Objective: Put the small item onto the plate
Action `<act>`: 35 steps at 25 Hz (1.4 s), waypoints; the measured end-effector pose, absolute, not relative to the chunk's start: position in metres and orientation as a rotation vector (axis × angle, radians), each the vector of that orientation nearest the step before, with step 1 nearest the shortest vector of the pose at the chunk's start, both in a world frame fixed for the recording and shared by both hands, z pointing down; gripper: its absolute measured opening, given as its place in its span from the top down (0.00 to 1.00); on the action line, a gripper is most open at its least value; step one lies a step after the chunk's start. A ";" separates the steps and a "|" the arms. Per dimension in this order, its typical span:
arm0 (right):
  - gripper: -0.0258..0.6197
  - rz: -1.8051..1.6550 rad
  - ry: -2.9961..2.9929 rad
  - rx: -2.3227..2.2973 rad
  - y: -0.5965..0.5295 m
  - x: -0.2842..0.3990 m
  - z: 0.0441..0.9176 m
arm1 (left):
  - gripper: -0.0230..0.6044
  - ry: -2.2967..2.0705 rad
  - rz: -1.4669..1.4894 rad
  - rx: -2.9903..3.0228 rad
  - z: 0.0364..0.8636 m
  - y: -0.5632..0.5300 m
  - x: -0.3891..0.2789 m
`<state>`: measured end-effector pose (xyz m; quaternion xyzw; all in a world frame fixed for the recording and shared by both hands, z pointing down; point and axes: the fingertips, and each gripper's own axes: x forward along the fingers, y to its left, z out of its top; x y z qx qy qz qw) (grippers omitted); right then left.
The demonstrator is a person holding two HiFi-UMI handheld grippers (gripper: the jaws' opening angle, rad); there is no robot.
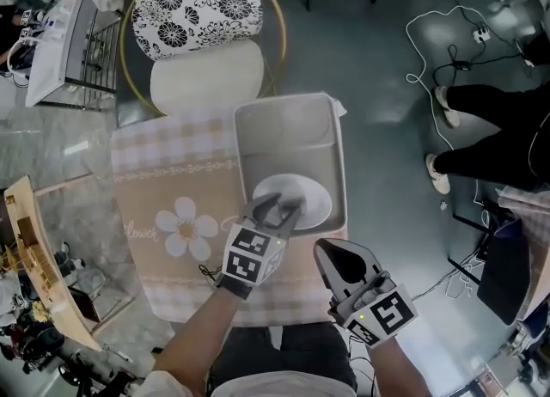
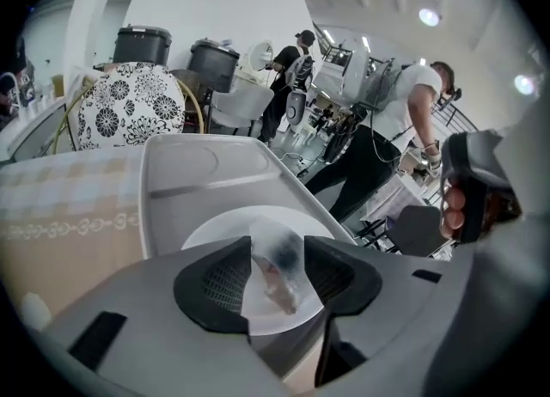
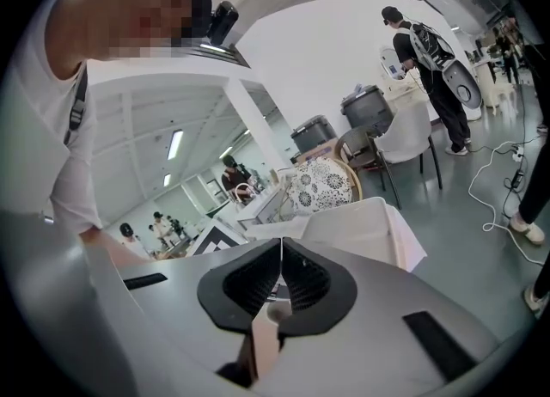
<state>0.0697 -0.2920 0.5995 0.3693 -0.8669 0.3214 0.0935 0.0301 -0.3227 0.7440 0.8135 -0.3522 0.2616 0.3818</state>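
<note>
Spreading above a grey floor [image 1: 378,112], a daisy cloth [image 1: 172,189] is bearing a grey tray [image 1: 284,125]; its plate [image 1: 314,206] is holding a clear packet [image 2: 277,262] between the spread-jawed left gripper [image 1: 279,206]; the right gripper [image 1: 339,253] is pressing its jaws together.

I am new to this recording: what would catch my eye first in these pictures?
The left gripper hangs over a white plate in a grey tray, its fingers apart around a small clear packet. The right gripper is shut, nearer the person. A flowered chair stands beyond the tray.
</note>
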 end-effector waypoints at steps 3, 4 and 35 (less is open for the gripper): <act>0.94 0.941 -2.578 1.094 -0.290 0.072 0.595 | 0.67 -0.908 0.695 2.086 0.743 -0.323 0.030; 0.94 0.935 -2.581 1.095 -0.290 0.071 0.593 | 0.67 -0.915 0.699 2.092 0.740 -0.323 0.028; 0.94 0.377 -2.712 1.240 -0.170 -0.010 0.368 | 0.96 -1.102 0.102 2.479 0.372 -0.157 -0.052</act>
